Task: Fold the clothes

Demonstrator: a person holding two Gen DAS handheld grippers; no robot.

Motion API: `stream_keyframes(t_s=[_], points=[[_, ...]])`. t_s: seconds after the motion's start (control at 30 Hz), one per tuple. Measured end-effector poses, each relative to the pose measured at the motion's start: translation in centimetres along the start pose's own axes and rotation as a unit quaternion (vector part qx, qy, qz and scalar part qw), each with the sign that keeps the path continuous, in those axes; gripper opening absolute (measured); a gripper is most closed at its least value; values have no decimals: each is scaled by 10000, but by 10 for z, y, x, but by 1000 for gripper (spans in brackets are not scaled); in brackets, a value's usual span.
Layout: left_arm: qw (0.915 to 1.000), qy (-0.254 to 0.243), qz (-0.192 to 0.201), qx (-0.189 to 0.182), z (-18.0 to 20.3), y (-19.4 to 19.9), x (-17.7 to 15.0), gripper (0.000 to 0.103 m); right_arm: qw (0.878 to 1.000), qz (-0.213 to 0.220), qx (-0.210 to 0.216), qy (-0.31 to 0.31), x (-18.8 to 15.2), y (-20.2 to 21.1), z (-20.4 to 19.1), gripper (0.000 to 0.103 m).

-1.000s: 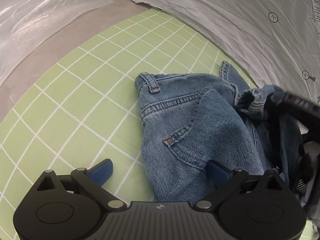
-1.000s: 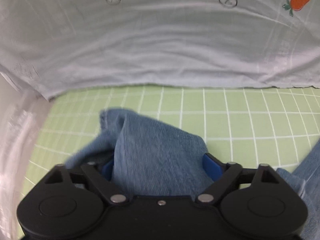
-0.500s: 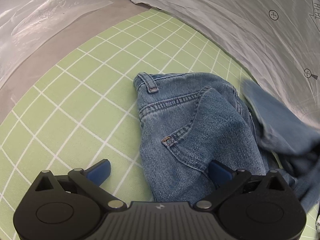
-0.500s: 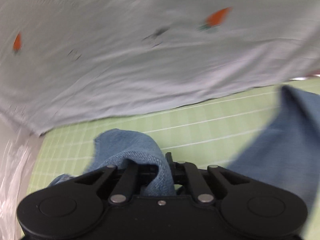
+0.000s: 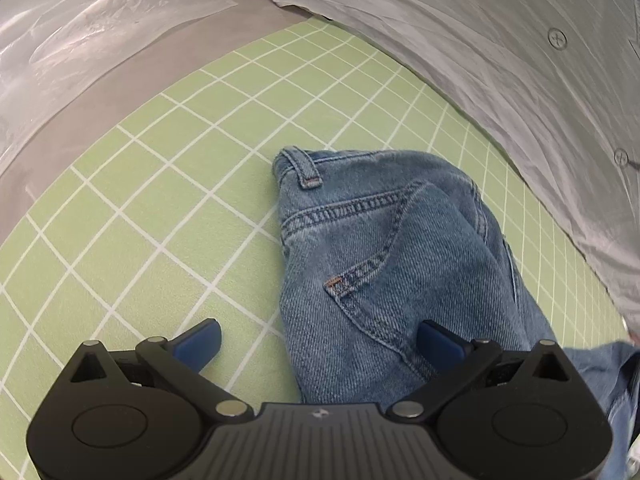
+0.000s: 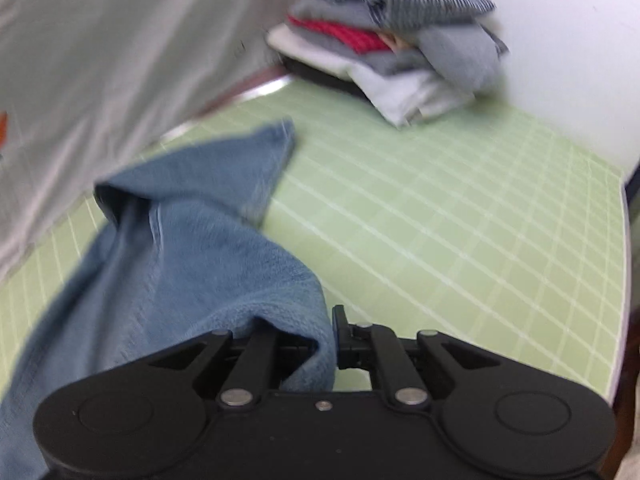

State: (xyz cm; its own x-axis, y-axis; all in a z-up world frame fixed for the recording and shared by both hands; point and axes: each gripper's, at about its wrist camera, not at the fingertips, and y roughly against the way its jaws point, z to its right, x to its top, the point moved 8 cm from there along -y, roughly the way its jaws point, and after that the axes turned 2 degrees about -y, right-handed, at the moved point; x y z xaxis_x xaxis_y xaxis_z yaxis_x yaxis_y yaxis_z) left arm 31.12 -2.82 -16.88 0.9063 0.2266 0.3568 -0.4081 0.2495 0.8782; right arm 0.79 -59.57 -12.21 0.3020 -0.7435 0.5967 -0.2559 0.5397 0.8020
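Blue denim jeans (image 5: 384, 256) lie on the green grid mat (image 5: 168, 200), waistband and back pocket up. My left gripper (image 5: 320, 344) is open low over the jeans' near left edge, one blue finger on the mat, the other over the denim. My right gripper (image 6: 324, 344) is shut on a jeans leg (image 6: 192, 240) and holds it stretched above the mat (image 6: 440, 240). The view is motion-blurred.
A white sheet with small prints (image 5: 500, 52) hangs along the far side, also seen in the right wrist view (image 6: 100, 60). Clear plastic (image 5: 80, 32) covers the left. A stack of folded clothes (image 6: 392, 48) sits at the mat's far end. The mat edge (image 6: 624, 260) runs on the right.
My right gripper closed on the jeans leg and swung it out to the right, away from the body of the jeans. The left gripper stayed open and barely moved.
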Motion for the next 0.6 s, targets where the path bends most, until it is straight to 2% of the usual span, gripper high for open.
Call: stream_keyframes(t_s=[0.03, 0.07, 0.1, 0.13, 0.17, 0.2, 0.23, 0.27, 0.43, 0.53, 0.6], points=[[10000, 54, 45, -26, 0, 1, 1, 99, 10000, -46, -14, 65, -6, -2, 1, 10], [9999, 98, 98, -89, 2, 2, 2, 92, 9998, -82, 6, 156, -9, -4, -1, 13], [9996, 160, 126, -203, 4, 3, 4, 78, 9997, -108, 28, 229, -10, -6, -5, 20], [9988, 272, 99, -383, 7, 4, 4, 68, 9995, -125, 91, 283, -10, -8, -9, 27], [9976, 423, 68, -540, 9, 3, 4, 52, 9994, -99, 161, 295, -8, -8, -11, 27], [9970, 515, 90, -562, 10, 5, 4, 42, 9992, -70, 230, 311, -7, -9, -13, 25], [9972, 493, 133, -552, 12, 8, 4, 34, 9989, -8, 284, 369, -7, -7, -16, 13], [9974, 454, 177, -540, 14, 11, 5, 25, 9985, 72, 285, 466, -5, -5, -16, 7], [9963, 490, 495, -506, 10, 45, 0, 21, 9957, 447, 199, 790, -1, 13, 8, 6], [9960, 513, 586, -442, 0, 69, -21, 21, 9957, 403, 5, 831, -11, 17, 37, 6], [9965, 542, 568, -303, -9, 81, -43, 21, 9962, 187, -108, 845, -25, 12, 58, 6]])
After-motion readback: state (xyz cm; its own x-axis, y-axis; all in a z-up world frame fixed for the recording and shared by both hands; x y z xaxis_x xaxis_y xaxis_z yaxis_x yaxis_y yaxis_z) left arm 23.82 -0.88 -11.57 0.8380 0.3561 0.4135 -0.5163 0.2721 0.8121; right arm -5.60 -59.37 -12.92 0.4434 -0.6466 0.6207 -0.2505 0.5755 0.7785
